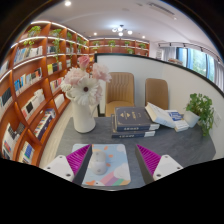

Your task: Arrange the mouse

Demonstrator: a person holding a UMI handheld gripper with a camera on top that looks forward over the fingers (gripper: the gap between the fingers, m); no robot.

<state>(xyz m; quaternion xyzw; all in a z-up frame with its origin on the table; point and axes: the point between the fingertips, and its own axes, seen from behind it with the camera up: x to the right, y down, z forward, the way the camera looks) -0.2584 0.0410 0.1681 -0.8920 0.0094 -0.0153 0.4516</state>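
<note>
A pale mouse (98, 164) lies on the left part of a light, colourfully printed mouse pad (112, 172) on the grey table (182, 146). My gripper (113, 152) is open and empty, with its pink pads (79, 157) spread wide. The mouse pad and the mouse lie between the fingers, with a gap on either side. The near end of the mouse pad is hidden below the view.
Just beyond the mouse pad stand a white vase (84, 116) of pink and white flowers at the left and a stack of books (132, 122) in the middle. A white bundle (172, 117) and a green plant (203, 108) are at the right. Two chairs (120, 92) and bookshelves (35, 80) stand behind.
</note>
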